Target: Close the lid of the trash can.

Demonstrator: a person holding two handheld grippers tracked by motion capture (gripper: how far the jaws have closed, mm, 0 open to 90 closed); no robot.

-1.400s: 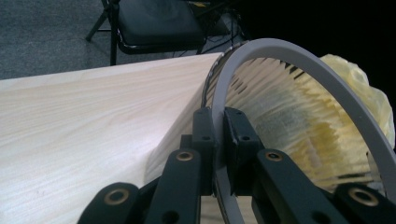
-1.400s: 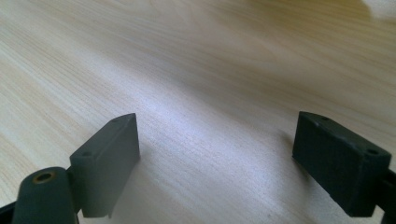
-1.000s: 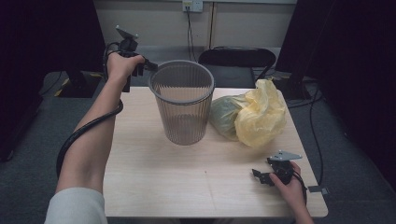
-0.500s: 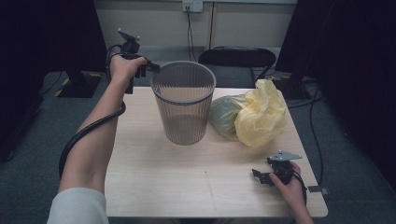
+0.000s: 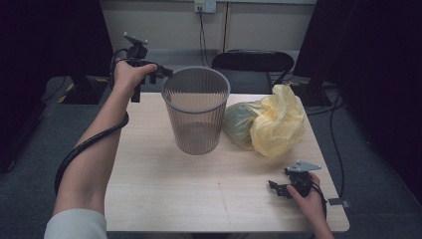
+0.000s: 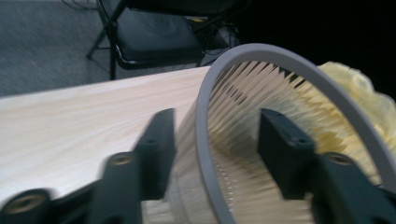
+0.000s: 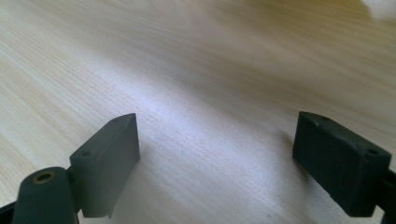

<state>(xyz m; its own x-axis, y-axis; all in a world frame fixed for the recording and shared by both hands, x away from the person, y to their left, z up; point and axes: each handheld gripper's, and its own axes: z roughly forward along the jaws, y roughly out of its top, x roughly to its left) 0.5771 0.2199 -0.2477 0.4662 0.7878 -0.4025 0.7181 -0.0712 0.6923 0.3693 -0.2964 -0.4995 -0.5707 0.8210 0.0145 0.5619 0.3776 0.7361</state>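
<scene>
The room is dim, with dark curtains on both sides, a pale wall with a socket at the back and grey carpet underfoot; a black folding chair (image 5: 254, 62) stands behind the pale wooden table (image 5: 164, 199). On the table the grey slatted wastebasket (image 5: 195, 112) stands upright near the middle, toward the far side, and a yellow plastic bag (image 5: 276, 122) lies bunched against a greenish one just to its right, close enough to be pulled over when a liner is wanted, I judge. The left gripper (image 5: 158, 73) is held high at the basket's far left rim: its jaws have just been opening, and in the left gripper view they stand apart astride the grey rim (image 6: 205, 140), one outside the wall and one inside, with no pad pressing on it. That reads as a release of the rim or a fresh bite about to be taken; which one I cannot tell. The right gripper (image 5: 276, 187) rests low on the near right part of the table, jaws spread wide over bare wood, probably parked out of the way
</scene>
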